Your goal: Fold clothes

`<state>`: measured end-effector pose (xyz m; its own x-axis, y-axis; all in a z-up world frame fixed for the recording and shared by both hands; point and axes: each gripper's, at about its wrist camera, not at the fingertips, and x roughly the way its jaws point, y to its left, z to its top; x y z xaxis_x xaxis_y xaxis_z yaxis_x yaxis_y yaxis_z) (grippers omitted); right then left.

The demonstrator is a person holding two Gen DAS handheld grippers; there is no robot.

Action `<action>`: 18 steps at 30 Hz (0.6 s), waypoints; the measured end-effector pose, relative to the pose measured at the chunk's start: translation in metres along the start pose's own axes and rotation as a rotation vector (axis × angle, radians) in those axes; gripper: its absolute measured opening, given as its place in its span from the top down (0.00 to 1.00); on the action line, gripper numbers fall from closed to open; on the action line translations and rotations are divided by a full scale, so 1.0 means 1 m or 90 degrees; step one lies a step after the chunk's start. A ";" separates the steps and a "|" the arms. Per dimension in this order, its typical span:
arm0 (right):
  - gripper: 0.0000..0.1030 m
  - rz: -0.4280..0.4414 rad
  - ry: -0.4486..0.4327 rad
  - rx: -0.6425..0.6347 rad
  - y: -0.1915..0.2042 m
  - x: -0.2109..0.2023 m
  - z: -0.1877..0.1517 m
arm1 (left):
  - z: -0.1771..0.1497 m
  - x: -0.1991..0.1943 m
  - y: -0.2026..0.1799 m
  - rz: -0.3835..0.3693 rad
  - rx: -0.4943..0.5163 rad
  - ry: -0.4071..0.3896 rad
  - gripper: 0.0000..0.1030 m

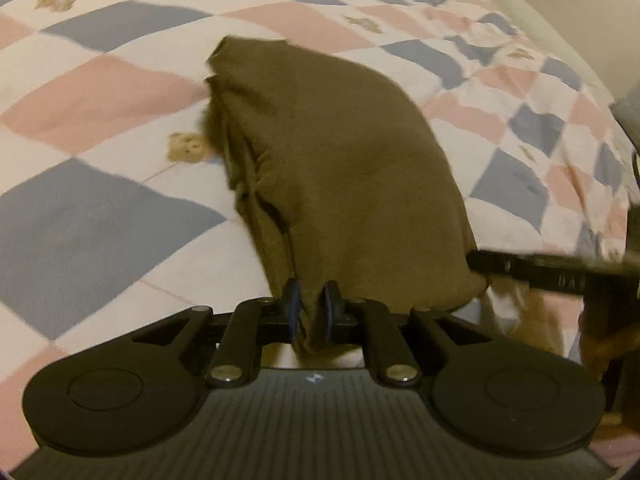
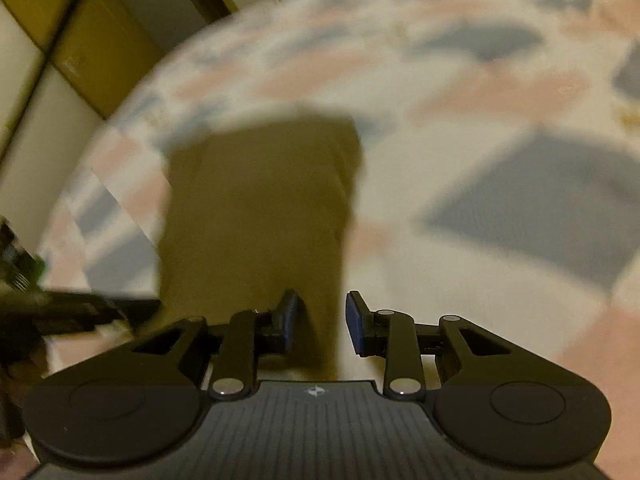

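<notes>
Two grippers work one olive-brown garment point(image 1: 320, 168) on a bed covered by a checked quilt point(image 1: 104, 208) of pink, blue and white squares.

In the left wrist view, a small printed teddy bear point(image 1: 188, 147) sits on the quilt at about 9 o'clock from the garment, just beside its left edge. The garment runs from the frame's centre down toward 6 o'clock, where the left gripper point(image 1: 313, 307) is clamped on its near edge, the cloth bunched tight between the blue pads. At 3 o'clock from that gripper, a black finger of the other tool point(image 1: 552, 274) reaches in and meets the garment's right corner.

In the right wrist view, blurred throughout, a dark tool point(image 2: 80, 310) enters at 9 o'clock and touches the garment's left edge. The garment point(image 2: 260, 216) stretches from centre toward 6 o'clock, between the fingers of the right gripper point(image 2: 322, 320). Its pads stand partly apart; the left pad lies against the cloth, while the right pad shows a pale gap beside it, so I cannot tell whether it grips.
</notes>
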<state>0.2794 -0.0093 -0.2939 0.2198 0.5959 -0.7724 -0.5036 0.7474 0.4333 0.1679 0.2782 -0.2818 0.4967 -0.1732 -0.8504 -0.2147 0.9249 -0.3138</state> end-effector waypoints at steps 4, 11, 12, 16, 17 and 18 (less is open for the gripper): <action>0.67 0.010 -0.010 0.013 -0.002 -0.005 0.003 | 0.009 -0.001 -0.010 0.038 0.005 0.024 0.89; 0.60 0.013 -0.019 0.005 -0.005 -0.011 0.017 | 0.017 -0.006 -0.020 0.101 -0.007 0.052 0.79; 0.60 0.013 -0.019 0.009 -0.006 -0.011 0.018 | 0.017 -0.006 -0.021 0.103 -0.009 0.054 0.78; 0.51 0.019 -0.004 0.019 -0.010 -0.008 0.018 | 0.017 -0.010 -0.020 0.098 -0.023 0.054 0.75; 0.45 0.021 0.003 0.022 -0.011 -0.007 0.017 | 0.018 -0.013 -0.019 0.088 -0.031 0.049 0.72; 0.42 0.024 0.010 0.029 -0.013 -0.006 0.017 | 0.019 -0.018 -0.015 0.071 -0.046 0.039 0.69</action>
<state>0.2986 -0.0173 -0.2870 0.1875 0.6192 -0.7625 -0.4727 0.7374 0.4825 0.1783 0.2736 -0.2539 0.4144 -0.0932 -0.9053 -0.3269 0.9131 -0.2437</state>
